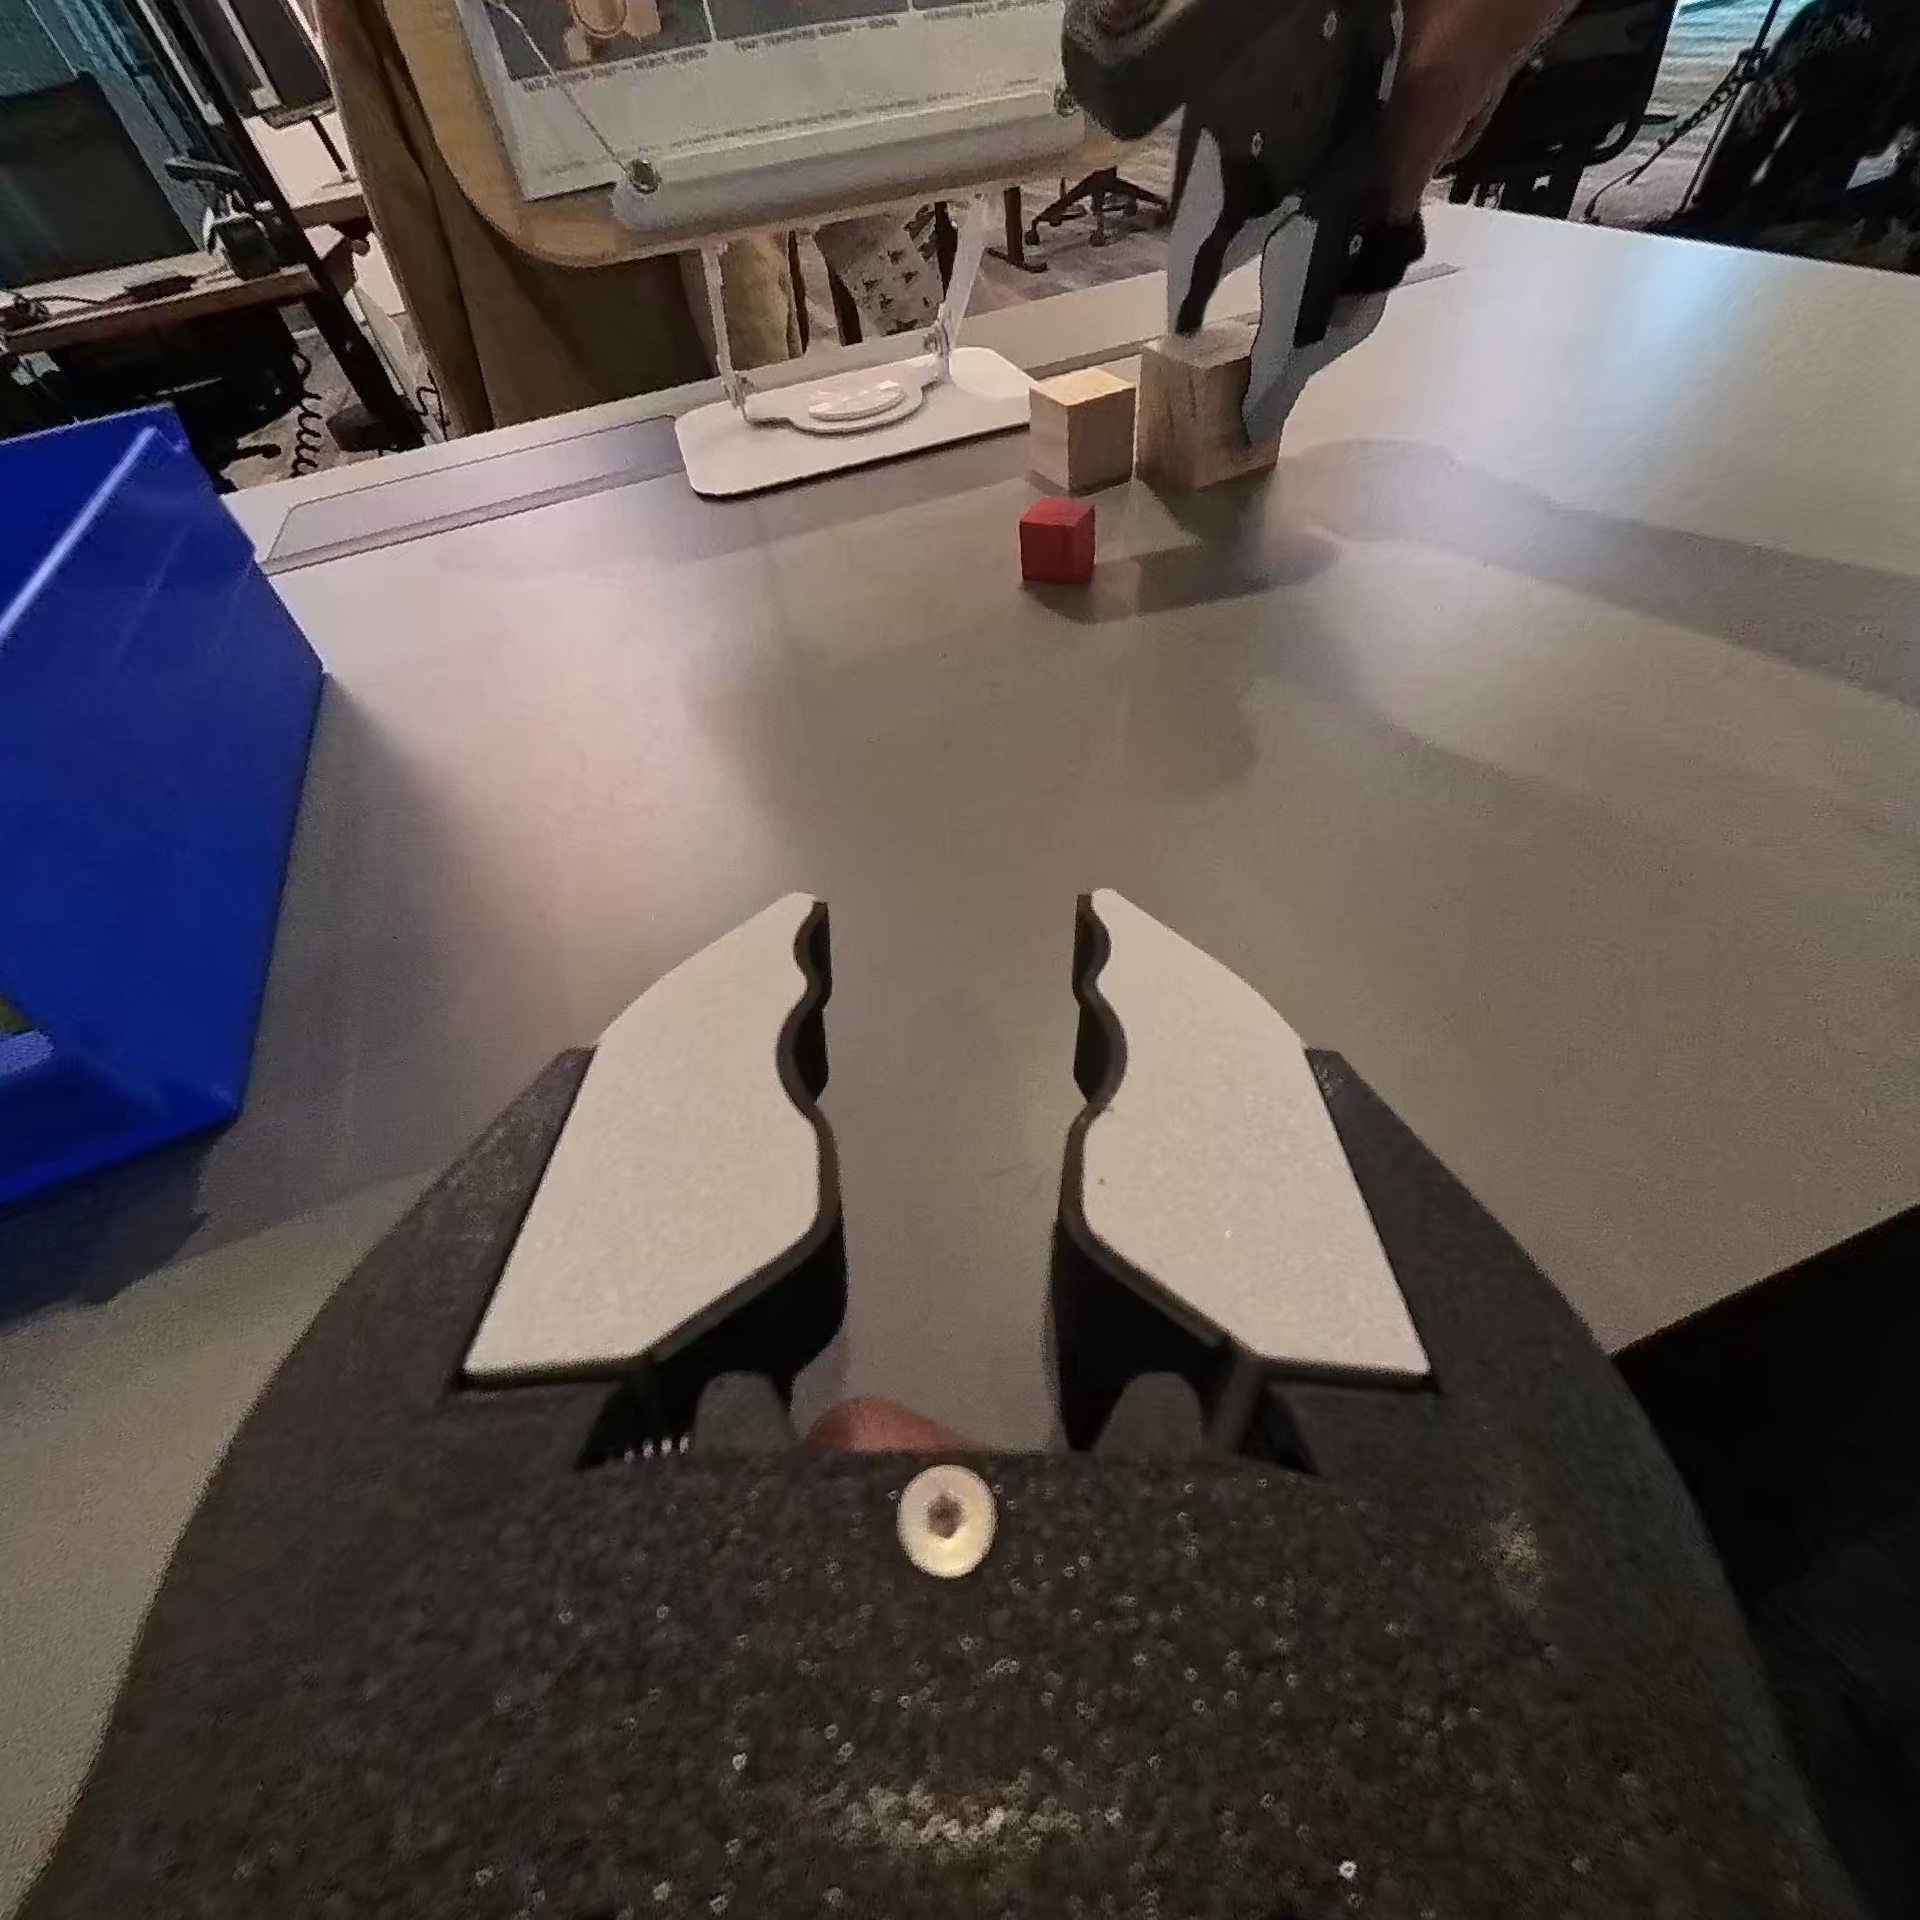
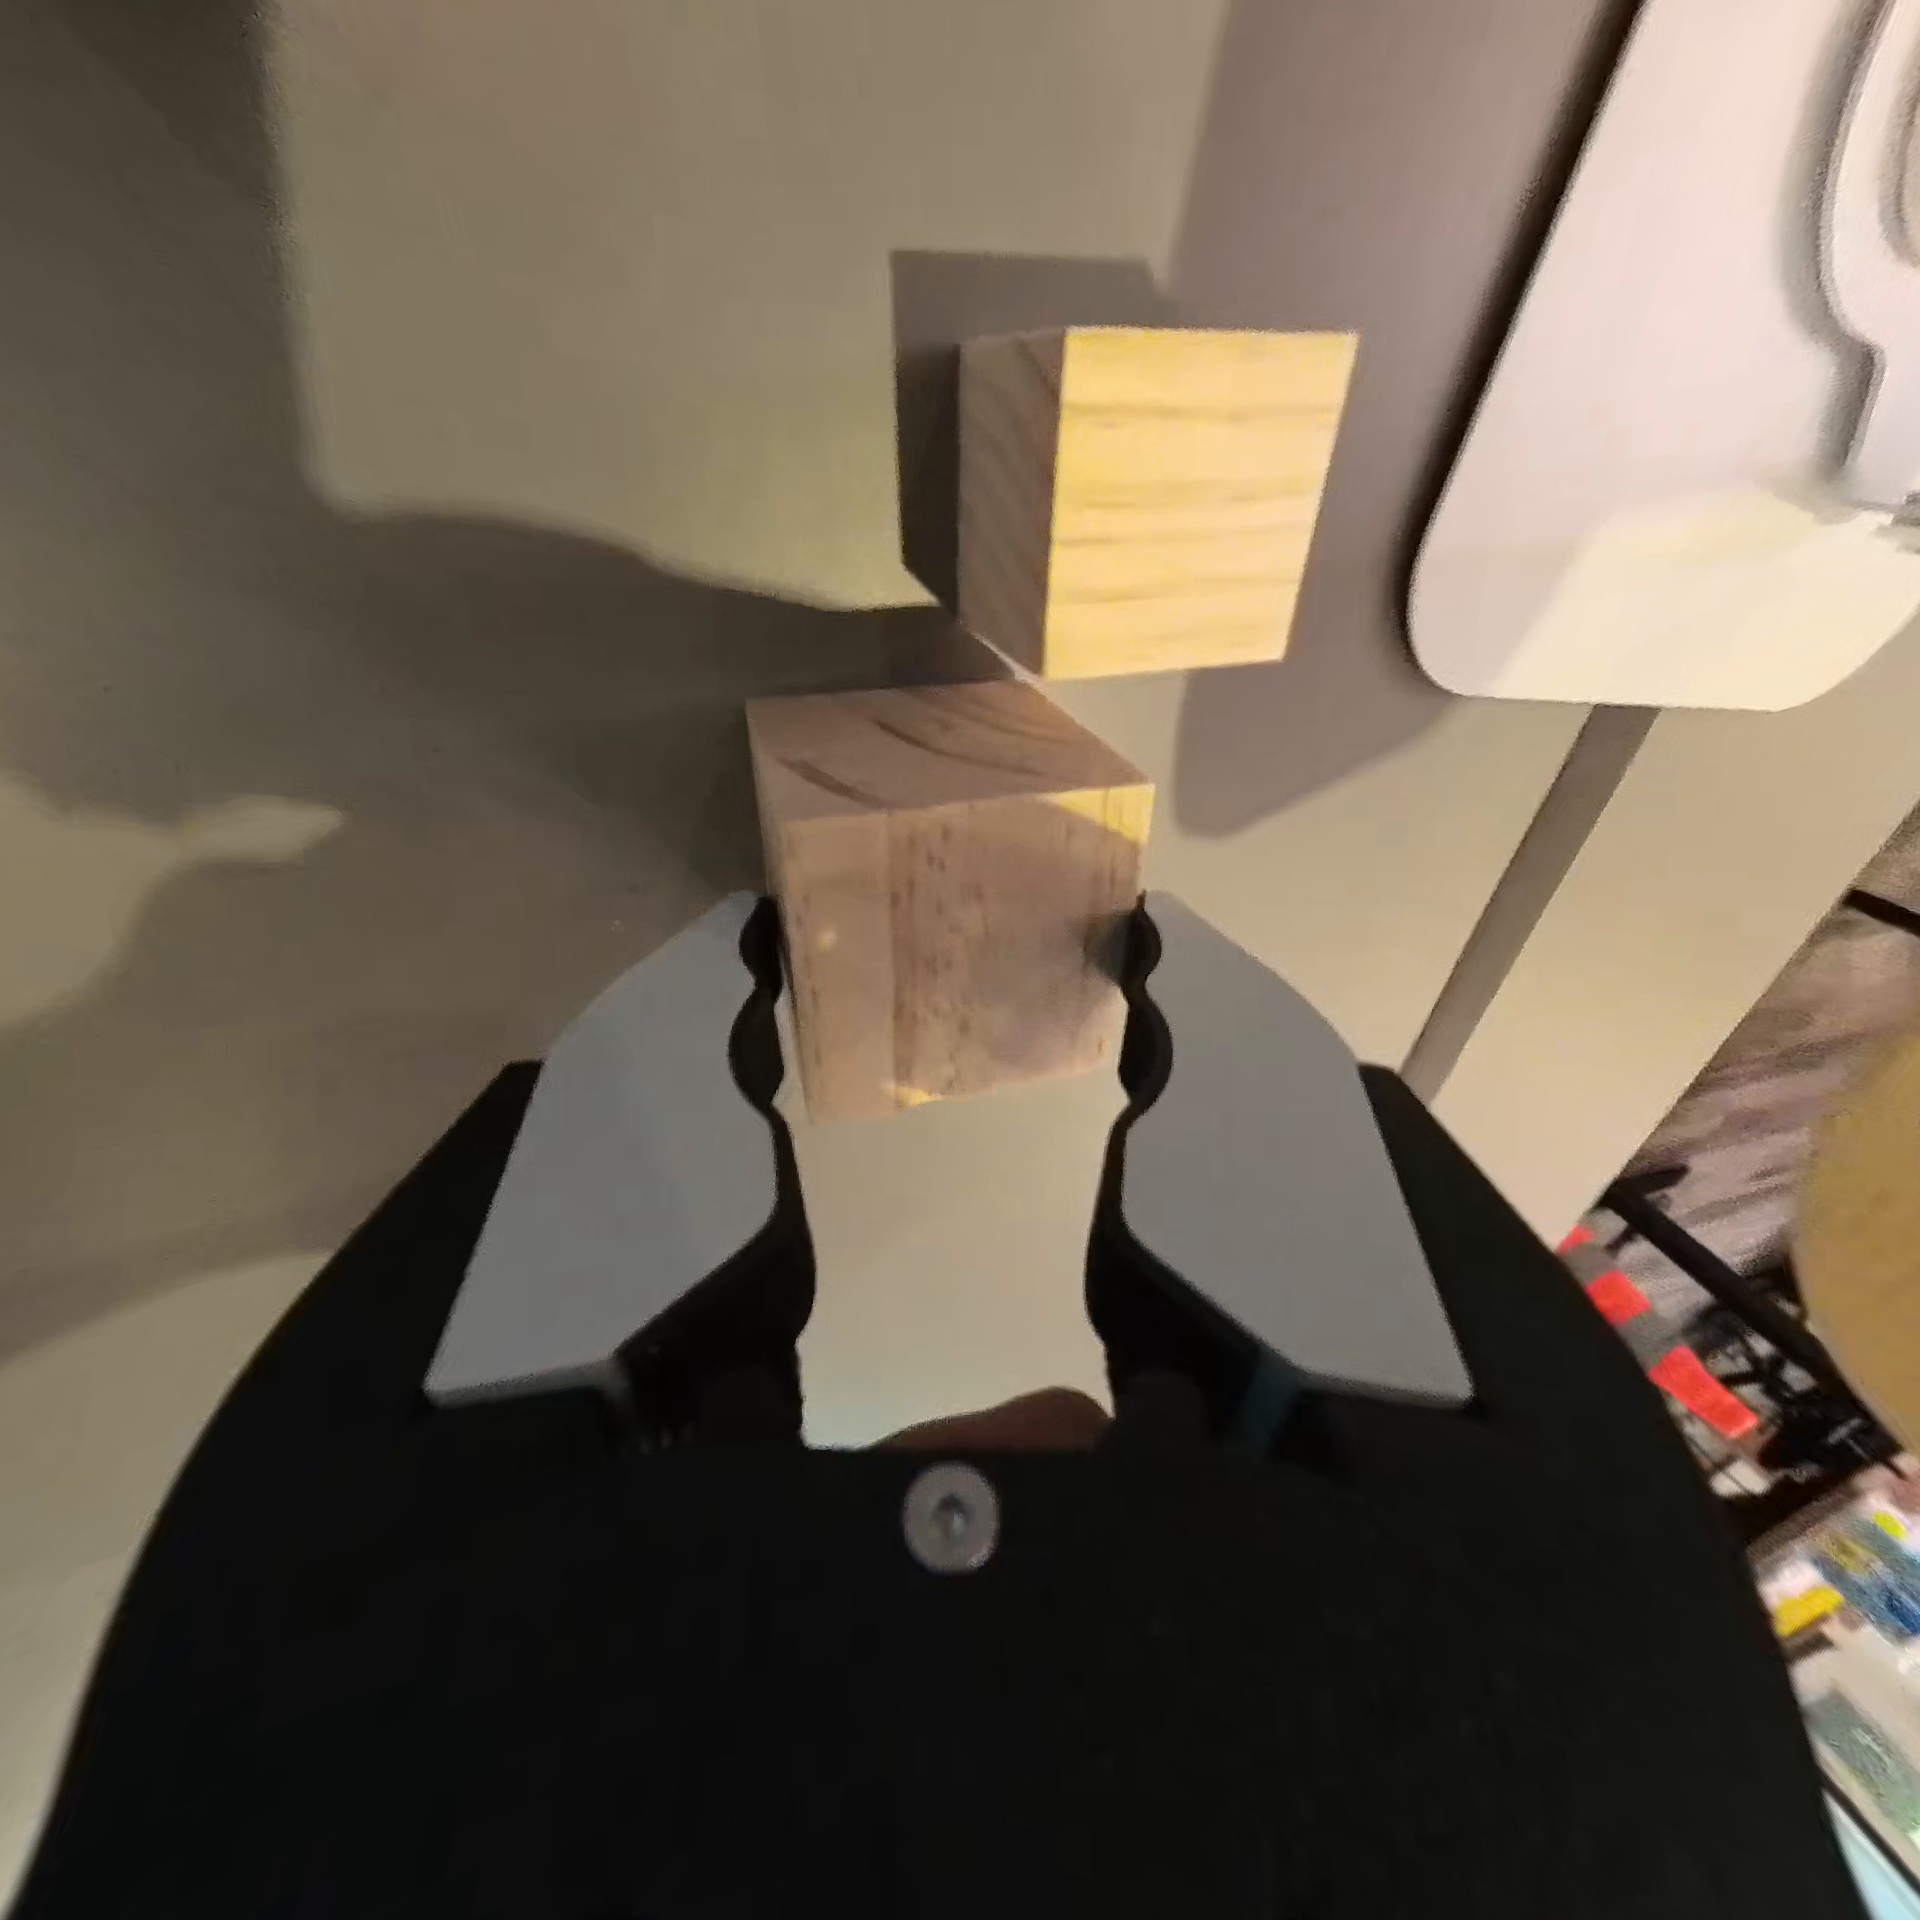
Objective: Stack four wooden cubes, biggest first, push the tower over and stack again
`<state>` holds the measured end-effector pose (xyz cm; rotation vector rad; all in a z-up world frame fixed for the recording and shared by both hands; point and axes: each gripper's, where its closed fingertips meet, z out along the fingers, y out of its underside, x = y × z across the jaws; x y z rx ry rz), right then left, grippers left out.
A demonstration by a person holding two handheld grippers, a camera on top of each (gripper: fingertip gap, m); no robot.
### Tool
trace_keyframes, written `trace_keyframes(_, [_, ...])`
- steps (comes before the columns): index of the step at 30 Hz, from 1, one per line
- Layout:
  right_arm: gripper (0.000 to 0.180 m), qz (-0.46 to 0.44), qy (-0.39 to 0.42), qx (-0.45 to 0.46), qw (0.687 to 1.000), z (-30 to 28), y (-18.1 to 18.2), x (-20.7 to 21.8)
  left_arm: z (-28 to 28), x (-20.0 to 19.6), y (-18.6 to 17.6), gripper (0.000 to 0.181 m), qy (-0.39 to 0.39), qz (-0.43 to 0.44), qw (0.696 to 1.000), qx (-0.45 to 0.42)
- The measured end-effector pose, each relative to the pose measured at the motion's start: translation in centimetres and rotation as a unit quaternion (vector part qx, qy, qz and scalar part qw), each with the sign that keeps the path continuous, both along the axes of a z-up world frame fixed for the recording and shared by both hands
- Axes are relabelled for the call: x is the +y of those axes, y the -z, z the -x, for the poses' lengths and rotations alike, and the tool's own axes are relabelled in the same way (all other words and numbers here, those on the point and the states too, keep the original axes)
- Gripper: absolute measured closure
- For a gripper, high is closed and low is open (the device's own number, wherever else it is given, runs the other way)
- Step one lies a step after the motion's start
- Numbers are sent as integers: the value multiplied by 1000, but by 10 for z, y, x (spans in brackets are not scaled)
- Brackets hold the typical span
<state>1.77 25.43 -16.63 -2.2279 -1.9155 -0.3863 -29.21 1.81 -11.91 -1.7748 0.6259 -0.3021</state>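
My right gripper is closed on the large wooden cube, a fingertip against each side. The cube stands on the grey table. In the left wrist view this gripper comes down from above onto the same cube at the far side. A medium, paler wooden cube stands just left of it and shows beyond it in the right wrist view. A small red cube sits nearer, apart from both. My left gripper is open and empty above the bare table.
A blue bin stands at the table's left edge. A white stand base with a clear holder and a poster sits at the far edge, close to the cubes. The table's near right edge drops to a dark floor. One gripper's finger ends stand about 40 cm off the other's.
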Motion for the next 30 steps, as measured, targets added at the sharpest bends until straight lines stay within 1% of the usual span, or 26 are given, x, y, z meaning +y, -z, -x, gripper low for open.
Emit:
trace_keyframes(2, [117,-25,-4,1,1000,3,-16,-3,1,0,-1,137,-1,1,1000,-4])
trace_keyframes(5, [117,-46,-4,21,999,30,-54,-23,0,-2,-2,137,1,5,1000,-10])
trace_keyframes(7, [117,-50,2,45,998,61,-74,-45,-1,-3,-3,137,2,5,1000,-10])
trace_keyframes(9, [117,-34,-1,54,998,94,-82,-74,-2,-4,-4,137,2,0,1000,-8])
trace_keyframes(12, [117,-11,-15,49,999,136,-74,-113,-5,-5,-7,138,3,-9,1000,-4])
trace_keyframes(15, [117,16,-10,60,998,167,-49,-139,-7,-5,-7,138,0,-25,1000,10])
trace_keyframes(20, [118,23,-1,54,998,186,-13,-159,-5,-4,-8,138,-5,-32,999,19])
trace_keyframes(23, [117,20,-7,41,999,186,3,-165,-6,-4,-6,138,-2,-23,1000,13])
trace_keyframes(26, [116,14,-12,66,998,188,4,-165,-8,-5,-3,137,3,-15,1000,13])
trace_keyframes(27, [113,10,-15,72,997,188,3,-164,-8,-5,-2,137,4,-14,1000,14])
trace_keyframes(28, [103,-2,-25,64,998,184,-1,-163,-8,-5,-2,137,6,-13,1000,14])
trace_keyframes(30, [96,-46,-49,53,996,175,-26,-153,-9,-6,-1,137,8,-11,1000,14])
